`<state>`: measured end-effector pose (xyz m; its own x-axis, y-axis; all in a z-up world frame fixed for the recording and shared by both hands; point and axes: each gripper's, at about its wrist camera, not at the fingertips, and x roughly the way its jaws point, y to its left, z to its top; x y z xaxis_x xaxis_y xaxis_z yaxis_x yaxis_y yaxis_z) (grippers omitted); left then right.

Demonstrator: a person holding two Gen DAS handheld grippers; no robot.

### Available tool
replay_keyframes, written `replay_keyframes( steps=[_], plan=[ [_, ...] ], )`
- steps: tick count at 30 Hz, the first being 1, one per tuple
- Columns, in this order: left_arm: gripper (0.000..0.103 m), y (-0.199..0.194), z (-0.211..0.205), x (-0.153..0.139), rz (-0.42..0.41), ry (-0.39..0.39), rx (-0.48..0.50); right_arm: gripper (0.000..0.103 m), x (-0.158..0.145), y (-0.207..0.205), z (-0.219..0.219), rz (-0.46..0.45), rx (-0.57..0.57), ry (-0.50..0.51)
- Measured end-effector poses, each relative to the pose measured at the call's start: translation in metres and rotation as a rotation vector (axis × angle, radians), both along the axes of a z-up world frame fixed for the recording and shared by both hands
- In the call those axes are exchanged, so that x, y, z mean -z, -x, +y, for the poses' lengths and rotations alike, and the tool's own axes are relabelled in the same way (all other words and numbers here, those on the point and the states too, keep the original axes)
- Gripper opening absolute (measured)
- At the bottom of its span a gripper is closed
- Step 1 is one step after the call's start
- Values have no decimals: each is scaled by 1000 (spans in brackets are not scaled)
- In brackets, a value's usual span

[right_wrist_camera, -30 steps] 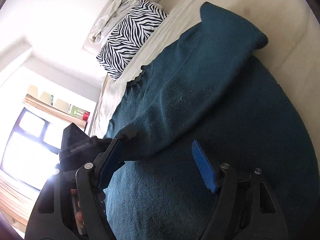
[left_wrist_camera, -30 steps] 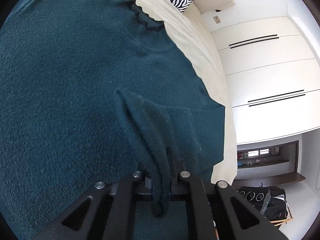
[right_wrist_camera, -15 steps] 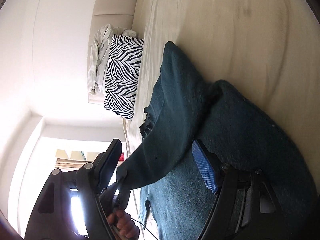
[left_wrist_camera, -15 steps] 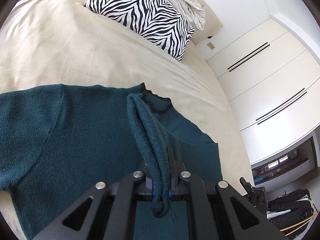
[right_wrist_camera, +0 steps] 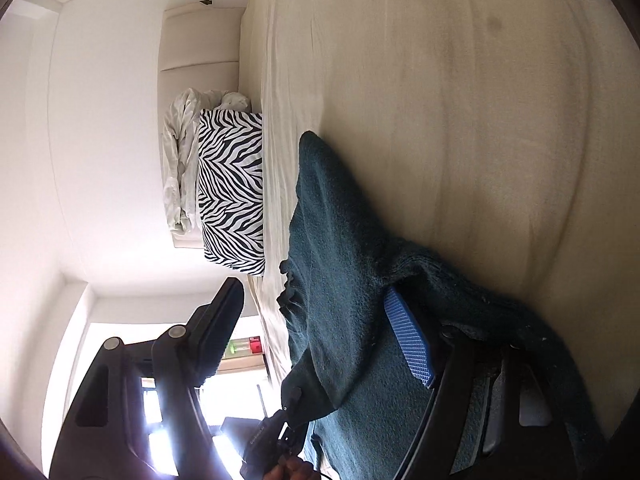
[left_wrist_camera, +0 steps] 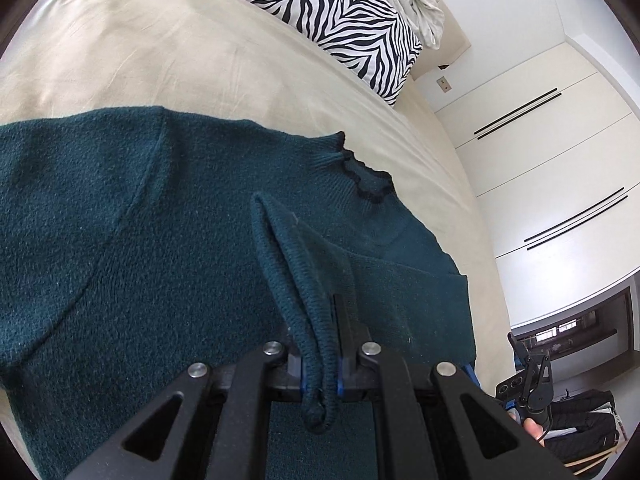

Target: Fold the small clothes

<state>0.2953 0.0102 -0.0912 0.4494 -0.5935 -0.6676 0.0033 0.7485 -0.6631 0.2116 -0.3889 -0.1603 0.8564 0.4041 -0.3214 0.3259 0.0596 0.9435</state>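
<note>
cuff of the teal sweater [left_wrist_camera: 120,240] sits pinched in your left gripper [left_wrist_camera: 320,372] for folding the sleeve across; right gripper [right_wrist_camera: 320,332] gapes wide

Dark teal knit sweater [left_wrist_camera: 160,240], with a darker, near-black ruffled edge at the collar [left_wrist_camera: 366,178], on a cream bed sheet [left_wrist_camera: 160,52]. Black-and-white zebra stripes on the pillow [left_wrist_camera: 328,12], off-white crumpled cloth [left_wrist_camera: 416,4] just behind it, white wardrobe doors [left_wrist_camera: 560,152] with thin black handle lines, pale beige headboard [right_wrist_camera: 200,44]. Black frames on the left gripper [left_wrist_camera: 320,372] and right gripper [right_wrist_camera: 320,332], with a ribbed blue pad [right_wrist_camera: 408,340] on a right finger.
</note>
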Motion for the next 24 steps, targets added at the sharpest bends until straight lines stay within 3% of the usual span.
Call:
replay_keyframes(
  steps=[7, 10, 12, 16, 19, 24],
  plan=[
    [9, 0, -5, 4, 11, 10, 7, 72, -9, -16, 34, 94, -119, 96],
    [8, -2, -3, 3, 8, 13, 3, 72, -11, -23, 28, 65, -84, 107],
    [9, -3, -2, 5, 9, 9, 1, 71, -16, -20, 14, 37, -11, 173],
    [9, -3, 0, 19, 28, 0, -5, 63, 1, 0, -12, -36, 77, 50],
    [11, -1, 6, 26, 29, 36, -19, 54, 8, 5, -16, -49, 87, 47],
    [14, -2, 11, 24, 25, 41, -14, 53, 14, 10, -19, -66, 99, 37]
  ],
)
